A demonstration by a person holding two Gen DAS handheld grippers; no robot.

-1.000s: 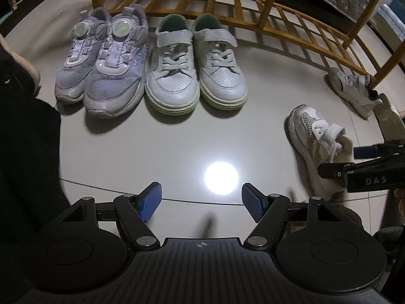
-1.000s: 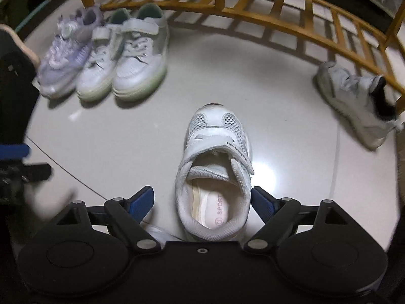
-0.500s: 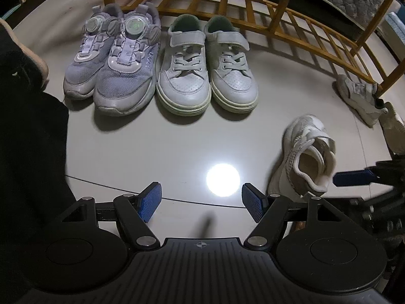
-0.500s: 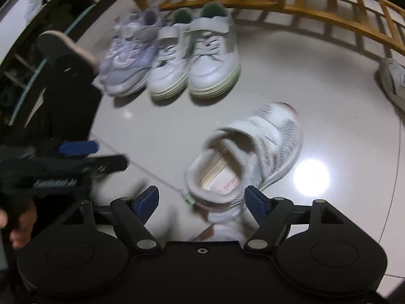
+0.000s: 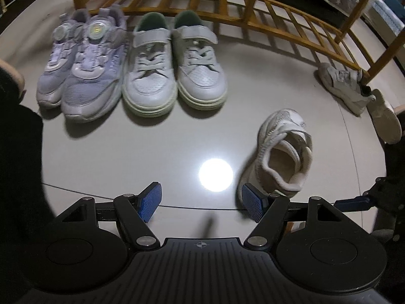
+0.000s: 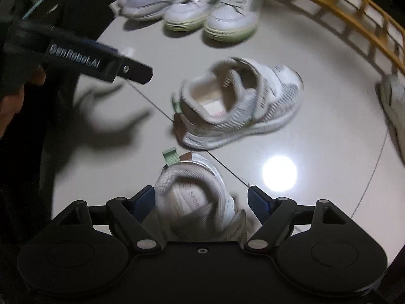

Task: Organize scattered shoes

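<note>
A white mesh shoe lies on the floor, toe to the right and heel toward me. It also shows as the mesh shoe just beyond the right finger of my left gripper, which is open and empty. Its mate, heel with a green tab pointing away, sits between the fingers of my right gripper. The left pad is close to its collar and a gap shows at the right pad. A purple pair and a white pair with green soles stand side by side before the wooden rack.
A grey shoe lies at the rack's right leg, next to a person's foot in a beige slipper. A dark trouser leg fills the left edge. One of the left gripper's fingers reaches in at upper left.
The mesh shoe that stood between my right gripper's fingers now lies out ahead, turned toe-right. The right view has swung round and the mate has come between the fingers. Left view shifted rightward.
</note>
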